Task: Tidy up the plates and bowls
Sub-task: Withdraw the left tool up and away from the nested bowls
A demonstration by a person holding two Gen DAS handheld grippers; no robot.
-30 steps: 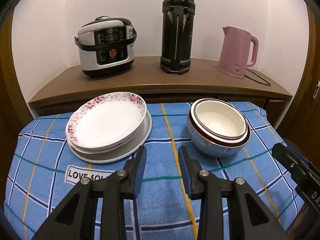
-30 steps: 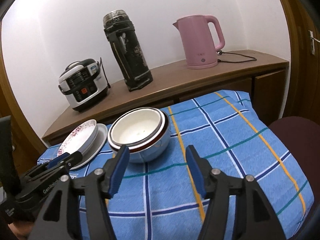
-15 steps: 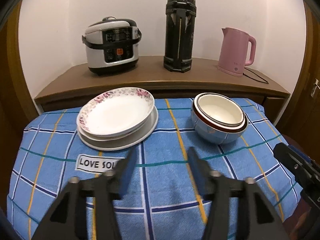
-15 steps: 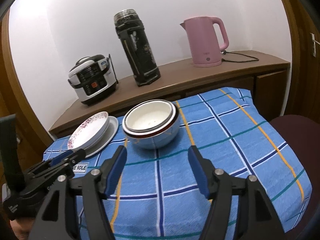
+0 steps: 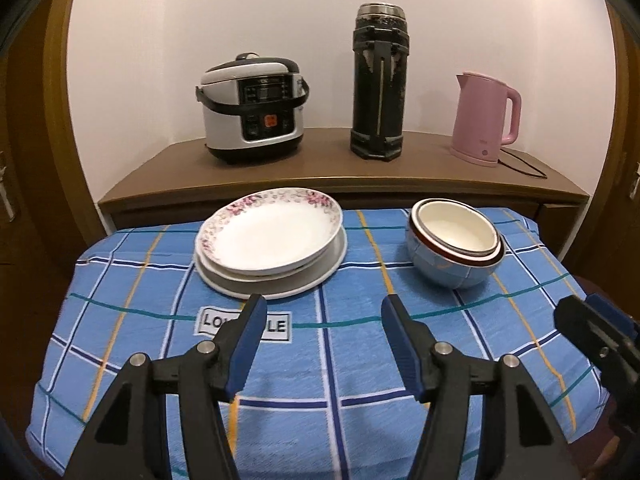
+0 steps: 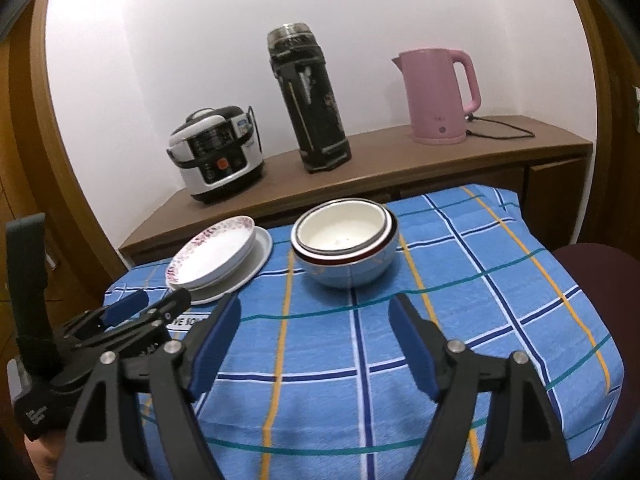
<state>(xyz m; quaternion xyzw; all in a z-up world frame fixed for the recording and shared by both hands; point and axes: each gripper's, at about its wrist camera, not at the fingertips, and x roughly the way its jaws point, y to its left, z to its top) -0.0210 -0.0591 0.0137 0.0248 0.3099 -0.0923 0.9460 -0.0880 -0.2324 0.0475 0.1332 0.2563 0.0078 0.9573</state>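
While plates [image 5: 269, 245] & bowls [image 5: 456, 249] sit stacked apart, both hand-held grippers, left [image 5: 322, 345] & right [image 6: 315, 341], just spread wide, gripping nothing.

Warm, even indoor light, strong fisheye bend

The white wall [image 5: 320, 40] behind the black thermos [image 5: 380, 84] is brightest; soft shadows lie under the stacked plates [image 5: 272, 240], frame corners around the wall fall black, wooden edges curve, and focus is mostly sharp.

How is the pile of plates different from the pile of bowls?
The plate stack is wide and flat; the bowl stack is deep and round. The top plate has pink flowers on its rim; the top bowl is plain cream, and the bottom bowl is blue. Both sit nested on the blue checked tablecloth.
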